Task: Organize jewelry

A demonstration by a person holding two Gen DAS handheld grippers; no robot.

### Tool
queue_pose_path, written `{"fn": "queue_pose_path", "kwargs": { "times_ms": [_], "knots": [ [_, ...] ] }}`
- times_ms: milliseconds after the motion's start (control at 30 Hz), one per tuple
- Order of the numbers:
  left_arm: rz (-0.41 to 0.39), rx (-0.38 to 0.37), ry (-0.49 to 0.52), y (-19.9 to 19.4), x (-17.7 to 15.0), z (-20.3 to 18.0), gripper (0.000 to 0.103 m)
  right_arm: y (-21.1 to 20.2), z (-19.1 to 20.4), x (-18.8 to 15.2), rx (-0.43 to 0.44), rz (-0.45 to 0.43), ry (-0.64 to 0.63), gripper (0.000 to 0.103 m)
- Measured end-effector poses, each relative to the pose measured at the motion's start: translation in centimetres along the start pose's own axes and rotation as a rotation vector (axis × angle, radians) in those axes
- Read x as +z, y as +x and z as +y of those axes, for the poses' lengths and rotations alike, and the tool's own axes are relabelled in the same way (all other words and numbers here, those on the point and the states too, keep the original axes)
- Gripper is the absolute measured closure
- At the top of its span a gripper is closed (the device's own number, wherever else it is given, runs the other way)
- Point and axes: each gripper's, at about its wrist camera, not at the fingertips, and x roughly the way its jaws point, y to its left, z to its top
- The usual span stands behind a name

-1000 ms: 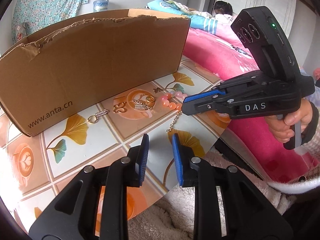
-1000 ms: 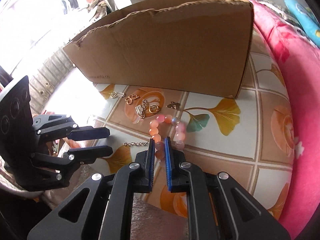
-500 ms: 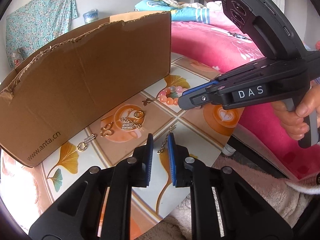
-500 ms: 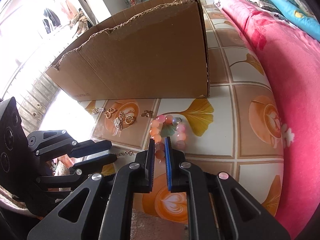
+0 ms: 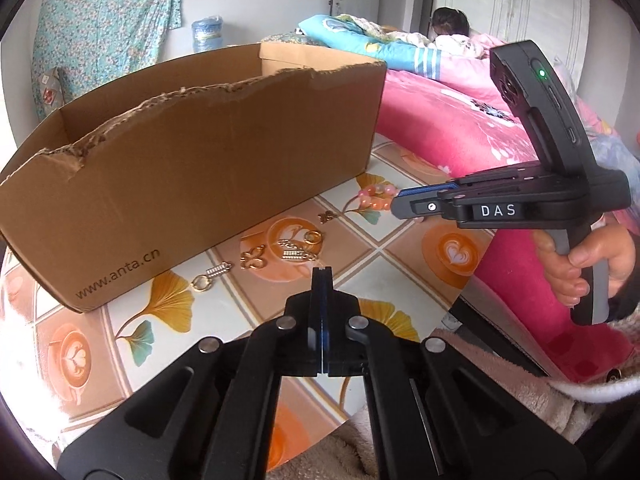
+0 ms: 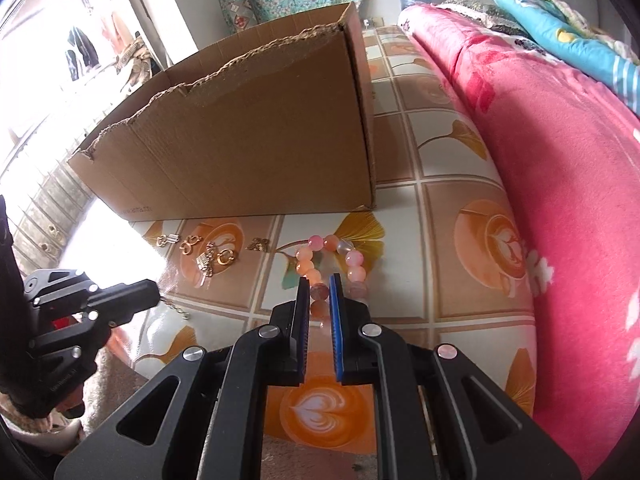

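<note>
A pink bead bracelet (image 6: 330, 262) lies on the tiled tabletop (image 6: 440, 216); my right gripper (image 6: 319, 280) is shut on its near beads. The bracelet also shows in the left wrist view (image 5: 374, 197). My left gripper (image 5: 321, 271) is shut at the spot where a thin gold chain (image 6: 176, 307) lies; the chain trails from its tip in the right wrist view. Several small gold pieces (image 5: 298, 246) lie in a row before the open cardboard box (image 5: 200, 176), also seen in the right wrist view (image 6: 208, 256).
The cardboard box (image 6: 256, 152) stands along the far side of the table. A pink bedcover (image 6: 560, 200) runs along the table's right edge. A fuzzy beige cloth (image 5: 500, 408) lies at the near edge. A person lies on the bed (image 5: 448, 36) behind.
My left gripper has closed from open and moved forward over the chain. My right gripper stays shut on the bracelet and has shifted little.
</note>
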Motion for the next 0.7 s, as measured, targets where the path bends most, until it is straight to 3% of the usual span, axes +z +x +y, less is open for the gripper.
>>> {"fn": "queue_pose_path", "kwargs": {
  "times_ms": [167, 300, 433, 700],
  "knots": [
    [0.0, 0.029, -0.043, -0.2, -0.3, 1.5, 0.103, -0.6, 0.1, 0.3, -0.017, -0.018, 0.015, 0.092],
    [-0.011, 0.042, -0.067, -0.4, -0.2, 2.4, 0.103, -1.7, 1.9, 1.0, 0.018, -0.074, -0.021, 0.079],
    [-0.017, 0.048, -0.077, -0.4, -0.3, 2.8, 0.103, -0.2, 4.3, 1.7, 0.034, -0.046, -0.08, 0.079],
    [-0.017, 0.049, -0.094, -0.4, -0.5, 3.3, 0.103, 3.2, 5.7, 2.5, -0.038, 0.026, -0.138, 0.079]
  ]
}}
